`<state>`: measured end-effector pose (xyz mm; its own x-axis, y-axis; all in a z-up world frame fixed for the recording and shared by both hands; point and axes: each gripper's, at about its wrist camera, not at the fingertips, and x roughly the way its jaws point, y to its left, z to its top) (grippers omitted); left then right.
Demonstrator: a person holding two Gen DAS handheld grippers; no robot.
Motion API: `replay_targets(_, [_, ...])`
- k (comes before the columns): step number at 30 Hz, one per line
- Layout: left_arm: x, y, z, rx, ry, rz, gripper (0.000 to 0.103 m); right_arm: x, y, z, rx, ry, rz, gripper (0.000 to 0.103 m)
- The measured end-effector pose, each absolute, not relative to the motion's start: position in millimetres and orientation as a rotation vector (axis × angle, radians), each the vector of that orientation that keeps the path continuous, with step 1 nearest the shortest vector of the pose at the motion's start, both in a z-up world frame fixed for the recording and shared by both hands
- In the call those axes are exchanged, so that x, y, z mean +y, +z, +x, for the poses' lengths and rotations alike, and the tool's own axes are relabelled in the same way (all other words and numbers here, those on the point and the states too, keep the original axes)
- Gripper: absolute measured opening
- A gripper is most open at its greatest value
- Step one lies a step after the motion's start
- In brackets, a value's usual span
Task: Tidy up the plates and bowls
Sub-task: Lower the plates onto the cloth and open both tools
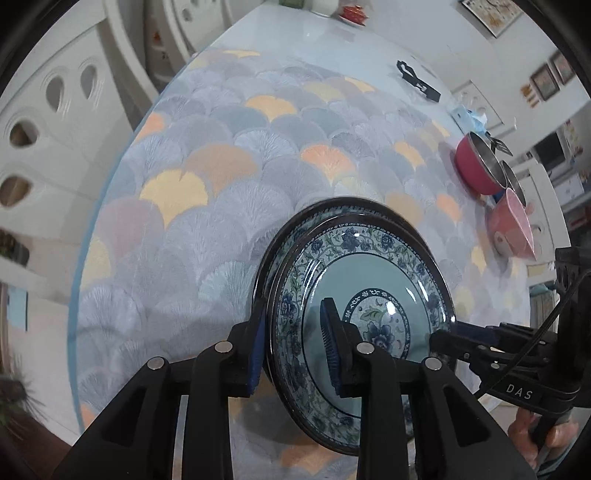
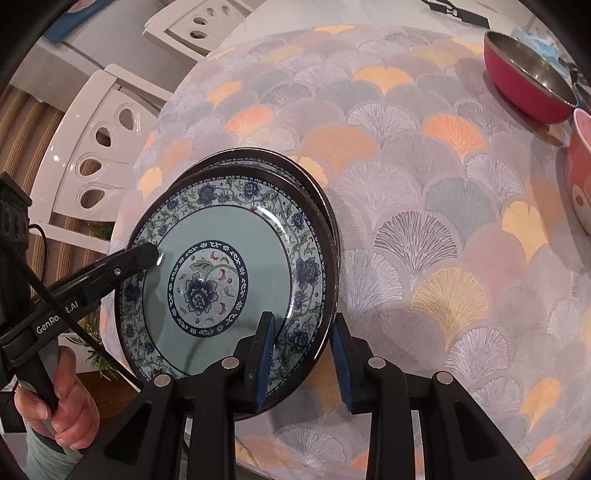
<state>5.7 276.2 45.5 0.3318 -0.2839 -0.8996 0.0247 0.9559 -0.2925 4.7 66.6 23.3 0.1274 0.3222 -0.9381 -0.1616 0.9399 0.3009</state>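
Observation:
A stack of blue floral plates point(image 1: 376, 280) with dark rims is held between both grippers above the patterned tablecloth point(image 1: 221, 177). My left gripper point(image 1: 295, 350) is shut on the near rim of the stack, one blue pad on the top plate's face, one under the stack. My right gripper point(image 2: 303, 362) is shut on the stack's point(image 2: 221, 266) opposite rim in the same way. Each gripper shows in the other's view: the right point(image 1: 454, 332), the left point(image 2: 147, 254). A red bowl point(image 2: 528, 81) and a pink bowl point(image 2: 583, 177) stand at the table's right.
A black object point(image 1: 417, 81) and a blue packet point(image 1: 469, 118) lie at the far right of the table. White chairs point(image 2: 96, 155) stand along the left edge. Red dishware point(image 1: 354, 13) sits at the far end. The table edge curves close on the left.

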Motion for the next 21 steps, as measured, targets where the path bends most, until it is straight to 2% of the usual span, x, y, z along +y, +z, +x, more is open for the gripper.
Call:
replay_targets(3, [285.0,51.6,12.2,1.193,-0.183,-0.255,0.033,58.0,32.3,6.8,1.357,0.326,0.134,0.03])
replay_targets(11, [310.0,53.7,22.4,1.18,-0.139,-0.301,0.033,52.3,34.6,1.6,1.356,0.34,0.09,0.03])
replay_targets(21, [298.5,55.7,23.7,1.176,-0.154,-0.27,0.033,77.9,21.5,-3.7,1.388,0.386,0.061,0.03])
